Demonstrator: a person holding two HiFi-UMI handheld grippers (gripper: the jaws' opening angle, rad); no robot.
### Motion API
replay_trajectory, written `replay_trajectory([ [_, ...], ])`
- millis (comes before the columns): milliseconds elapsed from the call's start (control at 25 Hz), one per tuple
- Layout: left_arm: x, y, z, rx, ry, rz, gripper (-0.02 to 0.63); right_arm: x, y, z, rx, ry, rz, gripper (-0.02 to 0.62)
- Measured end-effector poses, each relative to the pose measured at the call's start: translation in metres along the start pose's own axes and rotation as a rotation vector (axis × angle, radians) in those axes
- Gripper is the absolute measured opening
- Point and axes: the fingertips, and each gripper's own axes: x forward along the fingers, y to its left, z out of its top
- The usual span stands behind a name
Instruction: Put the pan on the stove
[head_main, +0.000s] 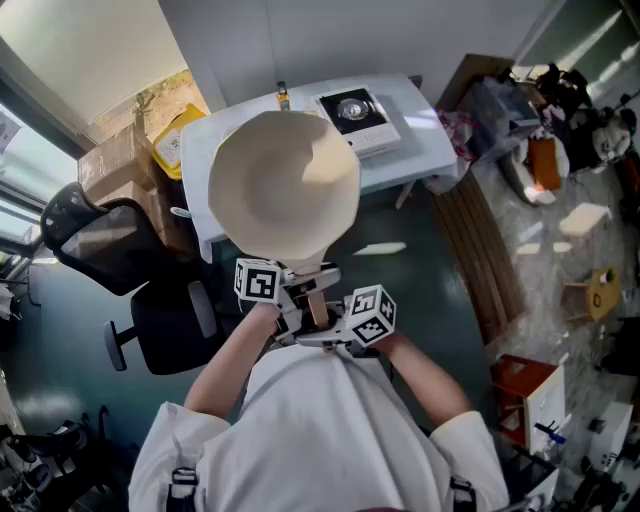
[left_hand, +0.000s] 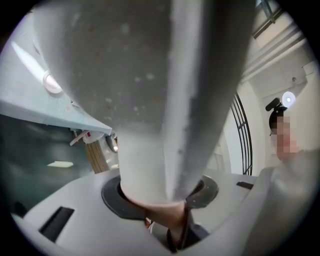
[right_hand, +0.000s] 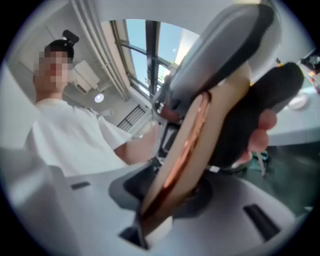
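White table (head_main: 420, 135) ahead carries the stove (head_main: 357, 112) toward its right. Left gripper (head_main: 292, 300) and right gripper (head_main: 338, 332) both clamp the handle (head_main: 317, 305) of the pan (head_main: 283, 185), held aloft left of the stove. Best keep it level, centre it over the stove, lower gently.

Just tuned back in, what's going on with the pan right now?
A person holds the cream pan up by its wooden handle with both grippers. The left gripper is clamped where the handle meets the pan, and the right gripper is clamped farther back on the handle. The pan hangs in front of the person, apparently over the near side of the white table. The stove sits on the table beyond it; the pan is not yet on it.
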Motion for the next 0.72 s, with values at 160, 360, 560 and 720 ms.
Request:
replay_trajectory([
  [160, 0.0, -0.002, 0.001, -0.002, -0.002, -0.006, 0.186, 0.0, 0.001, 0.001, 0.001, 0.001, 0.004, 0.126],
  [360, 0.002, -0.003, -0.005, 0.004, -0.004, 0.004, 0.186, -0.001, 0.004, -0.005, -0.001, -0.003, 0.013, 0.126],
  [560, 0.006, -0.007, -0.01, 0.005, -0.012, 0.015, 0.187, -0.007, 0.012, -0.01, -0.003, -0.002, 0.03, 0.126],
  [720, 0.011, -0.009, -0.013, 0.008, -0.017, 0.021, 0.189, -0.012, 0.014, -0.014, -0.004, 0.006, 0.036, 0.127],
])
